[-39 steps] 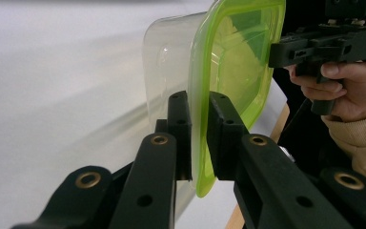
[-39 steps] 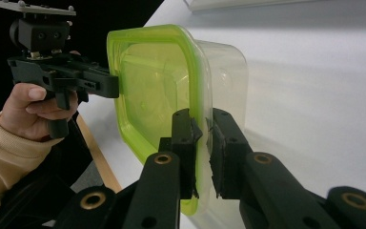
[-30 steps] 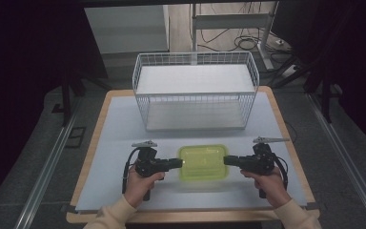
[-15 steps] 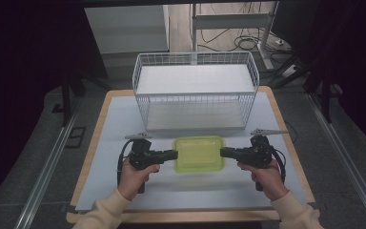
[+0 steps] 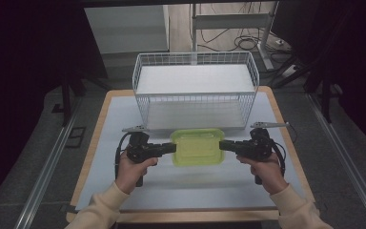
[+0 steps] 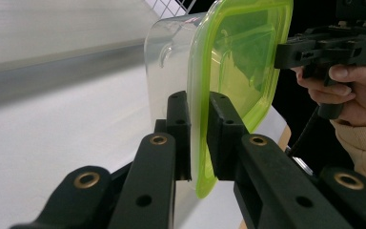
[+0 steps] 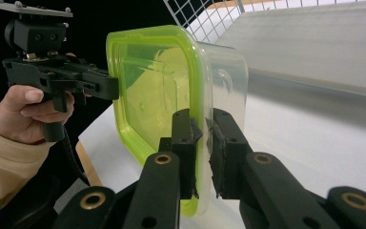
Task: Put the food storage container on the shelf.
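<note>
A clear plastic food container point(image 5: 198, 147) with a lime-green lid point(image 6: 240, 62) is gripped at both ends and seems to be raised a little off the white surface point(image 5: 124, 114), just in front of the white wire basket point(image 5: 195, 88); the left tool point(image 5: 170, 149) pinches the lid's rim at one short side, jaws closed on it, and the right tool point(image 5: 224, 145) clamps the opposite rim likewise; judging by the layout, the step in hand looks like a two-handed carry toward the basket; the next move likely calls for raising both ends evenly, keeping the container level, to clear the basket's front wall.
</note>
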`<state>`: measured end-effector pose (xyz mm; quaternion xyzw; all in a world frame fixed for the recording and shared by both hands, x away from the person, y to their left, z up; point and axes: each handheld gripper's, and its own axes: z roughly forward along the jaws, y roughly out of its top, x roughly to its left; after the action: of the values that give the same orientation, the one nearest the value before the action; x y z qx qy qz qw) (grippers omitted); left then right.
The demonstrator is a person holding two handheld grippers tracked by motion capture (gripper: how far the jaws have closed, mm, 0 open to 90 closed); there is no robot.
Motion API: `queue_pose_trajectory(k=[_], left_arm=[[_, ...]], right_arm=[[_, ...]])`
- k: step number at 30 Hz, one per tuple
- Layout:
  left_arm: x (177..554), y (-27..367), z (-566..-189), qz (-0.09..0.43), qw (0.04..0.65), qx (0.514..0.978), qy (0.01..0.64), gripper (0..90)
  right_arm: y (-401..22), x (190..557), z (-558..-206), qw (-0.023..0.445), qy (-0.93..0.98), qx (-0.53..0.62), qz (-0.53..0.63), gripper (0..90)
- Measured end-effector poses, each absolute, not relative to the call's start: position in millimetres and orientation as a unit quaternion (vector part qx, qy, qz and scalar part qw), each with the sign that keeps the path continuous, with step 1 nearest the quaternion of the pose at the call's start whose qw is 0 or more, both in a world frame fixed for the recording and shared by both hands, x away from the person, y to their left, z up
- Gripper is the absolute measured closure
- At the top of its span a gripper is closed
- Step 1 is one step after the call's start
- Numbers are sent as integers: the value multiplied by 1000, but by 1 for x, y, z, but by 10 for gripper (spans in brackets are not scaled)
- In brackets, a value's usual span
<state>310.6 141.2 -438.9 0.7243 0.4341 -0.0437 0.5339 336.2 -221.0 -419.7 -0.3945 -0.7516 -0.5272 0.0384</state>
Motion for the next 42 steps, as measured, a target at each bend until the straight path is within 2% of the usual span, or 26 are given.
queue_pose_trajectory(k=[42], left_arm=[[344,155,-381,-11,556,714,426,808]], right_arm=[[-205,368,-362,-5,-741,-383,-552,815]])
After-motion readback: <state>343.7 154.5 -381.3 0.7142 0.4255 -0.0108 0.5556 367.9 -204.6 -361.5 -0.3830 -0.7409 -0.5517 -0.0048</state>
